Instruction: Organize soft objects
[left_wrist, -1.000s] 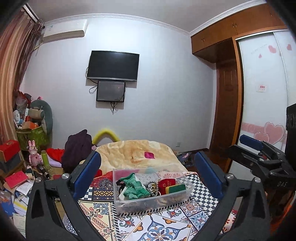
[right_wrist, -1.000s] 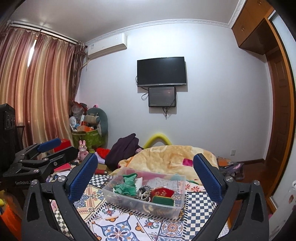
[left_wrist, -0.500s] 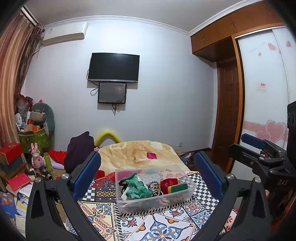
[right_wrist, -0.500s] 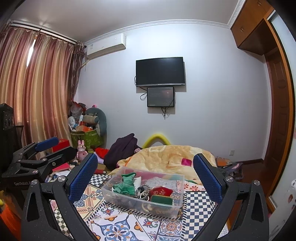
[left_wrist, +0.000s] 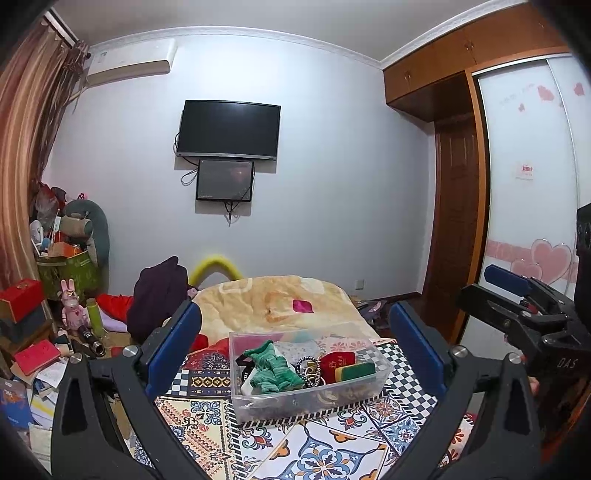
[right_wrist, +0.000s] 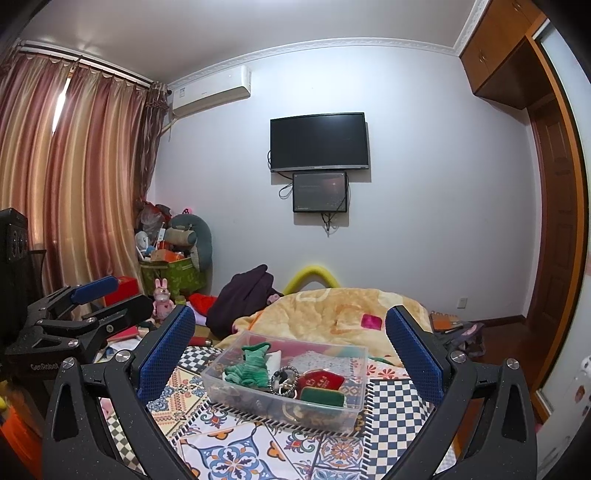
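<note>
A clear plastic bin (left_wrist: 314, 400) (right_wrist: 258, 400) stands on a patterned bedspread (left_wrist: 325, 450) (right_wrist: 236, 454). In it lie a green knitted piece (left_wrist: 275, 371) (right_wrist: 249, 369), a red pouch (left_wrist: 338, 363) (right_wrist: 319, 380), a green and yellow sponge (left_wrist: 354, 371), bead bracelets (left_wrist: 308, 369) and pale cloth. My left gripper (left_wrist: 295, 350) is open and empty, held before the bin; it also shows at the left of the right wrist view (right_wrist: 107, 302). My right gripper (right_wrist: 290, 354) is open and empty, held before the bin; it also shows at the right of the left wrist view (left_wrist: 495, 291).
A yellow blanket (left_wrist: 273, 302) (right_wrist: 343, 314) lies bunched behind the bin, with a dark garment (left_wrist: 159, 291) to its left. Boxes, books and toys (left_wrist: 44, 332) crowd the floor at left. A wardrobe (left_wrist: 524, 221) and door stand at right.
Both views have shifted slightly; the bin sits a little lower and nearer in the frames. Both grippers stay open and empty.
</note>
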